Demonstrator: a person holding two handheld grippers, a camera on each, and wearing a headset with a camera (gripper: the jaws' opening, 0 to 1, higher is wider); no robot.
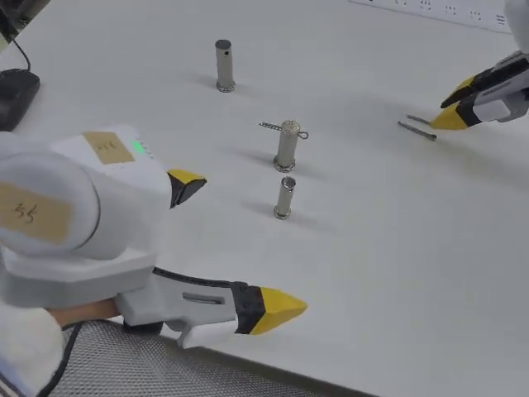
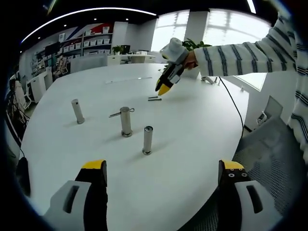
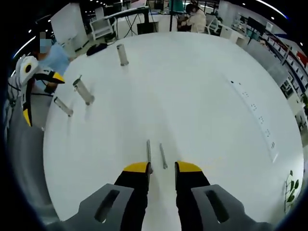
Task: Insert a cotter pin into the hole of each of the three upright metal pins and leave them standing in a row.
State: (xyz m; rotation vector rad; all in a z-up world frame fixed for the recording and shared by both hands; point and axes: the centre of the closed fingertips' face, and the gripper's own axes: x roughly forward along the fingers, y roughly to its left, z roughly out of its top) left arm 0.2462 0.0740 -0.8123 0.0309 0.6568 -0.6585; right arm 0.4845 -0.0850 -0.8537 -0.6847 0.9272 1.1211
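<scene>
Right gripper view: right gripper (image 3: pixel 162 167) fingers narrowly parted at two loose cotter pins (image 3: pixel 163 156); straddle just one, then pinch; left gripper (image 2: pixel 162 166) released wide.

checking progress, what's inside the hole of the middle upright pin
A cotter pin runs through the middle pin near its top, sticking out on both sides. The part inside the hole is hidden by the metal.

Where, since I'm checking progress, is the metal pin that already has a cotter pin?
In the head view, the fitted metal pin stands in the middle of the row, between the far bare pin and the near bare pin.
</scene>
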